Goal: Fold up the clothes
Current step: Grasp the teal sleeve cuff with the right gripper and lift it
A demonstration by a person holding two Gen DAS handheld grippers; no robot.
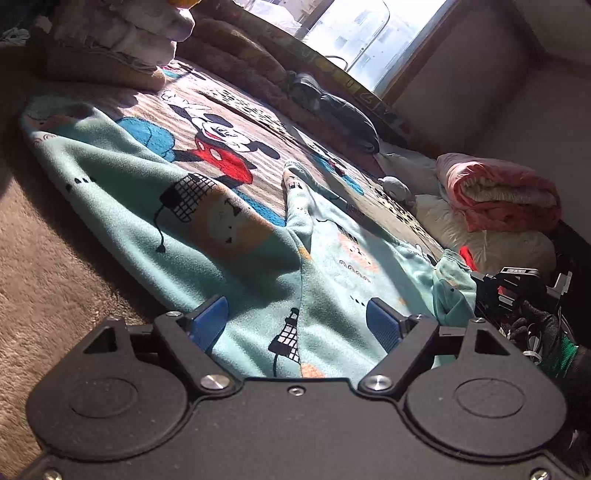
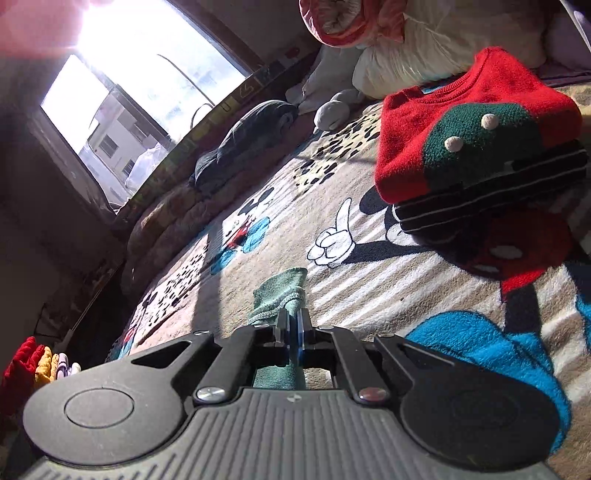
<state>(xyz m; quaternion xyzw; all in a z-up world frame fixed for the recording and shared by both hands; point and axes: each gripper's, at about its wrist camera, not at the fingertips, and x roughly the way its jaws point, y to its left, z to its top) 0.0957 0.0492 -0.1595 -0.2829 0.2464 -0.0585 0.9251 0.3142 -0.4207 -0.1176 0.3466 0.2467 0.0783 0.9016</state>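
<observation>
Fold under way: mint fleece garment (image 1: 207,221) spread on the cartoon blanket (image 2: 369,288).
Right gripper (image 2: 294,334) clenched on its cuff (image 2: 282,295); left gripper (image 1: 297,325) released above the near hem. Next, probably grasp the hem.

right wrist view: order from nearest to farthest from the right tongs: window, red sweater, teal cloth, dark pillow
1. Teal cloth: pinched in the right tongs.
2. Red sweater: right, atop a folded stack.
3. Dark pillow: left of centre, at the blanket's far edge.
4. Window: upper left, behind the pillow.

Garment (image 1: 236,236) spread on blanket (image 2: 388,266); left claw (image 1: 301,319) over its near edge, right claw (image 2: 294,330) at its right cuff (image 2: 280,291). Folded stack (image 2: 476,147) right; window (image 1: 369,33) behind.
</observation>
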